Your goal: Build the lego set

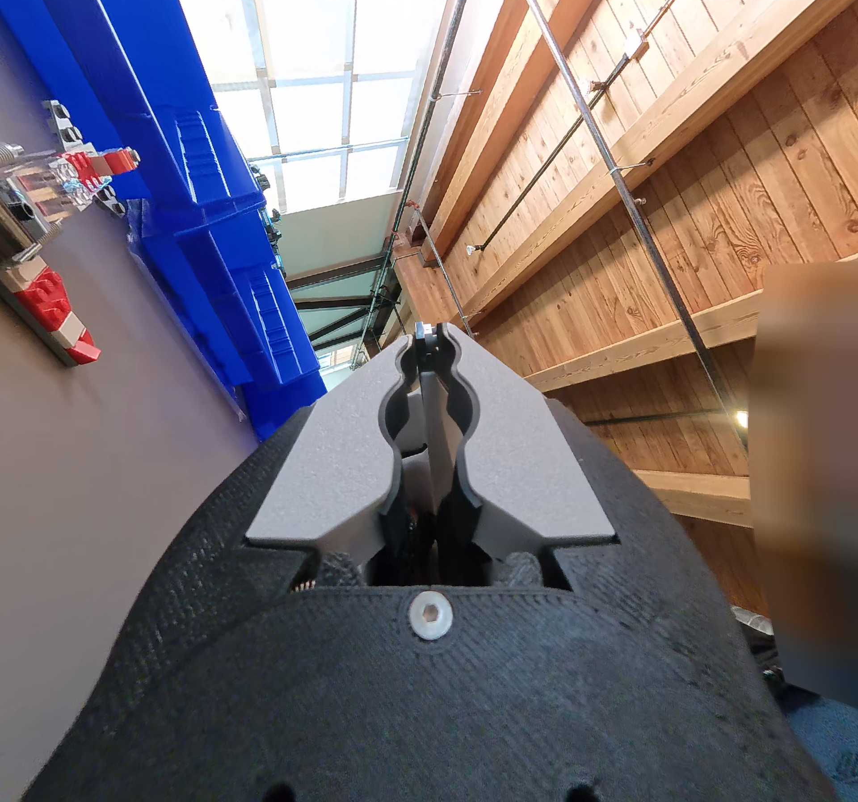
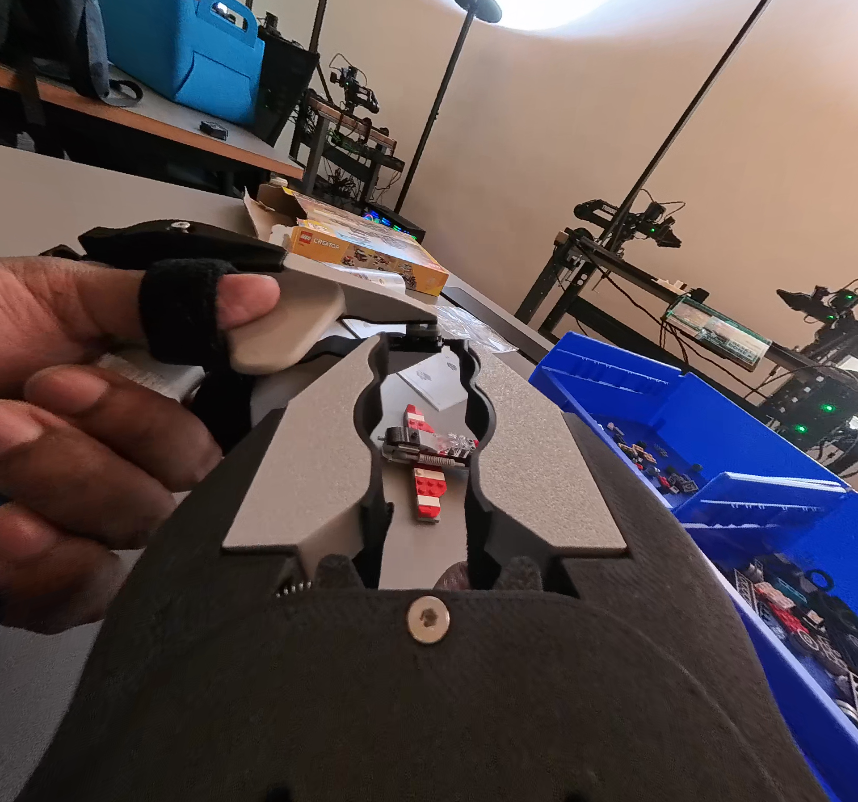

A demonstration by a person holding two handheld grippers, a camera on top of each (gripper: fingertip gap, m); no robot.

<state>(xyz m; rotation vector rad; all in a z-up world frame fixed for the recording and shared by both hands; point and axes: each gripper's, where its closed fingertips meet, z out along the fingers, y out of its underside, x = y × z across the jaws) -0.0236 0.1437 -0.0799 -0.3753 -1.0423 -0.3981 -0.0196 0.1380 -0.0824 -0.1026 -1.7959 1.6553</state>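
My left gripper points up toward the ceiling and is shut on a small dark grey piece at its tips. In the right wrist view the left gripper comes in from the left, held by a hand, and holds the small black piece between the tips of my right gripper. The right jaws stand apart on either side of the piece, with a sliver of gap on the right. The red, white and grey lego plane model lies on the table beyond, also at the left edge of the left wrist view.
Blue bins with several loose pieces stand to the right of the model, also in the left wrist view. A yellow lego box, an instruction booklet and a clear bag lie farther back on the grey table. Less than 4 cm separates the two grippers' tips.
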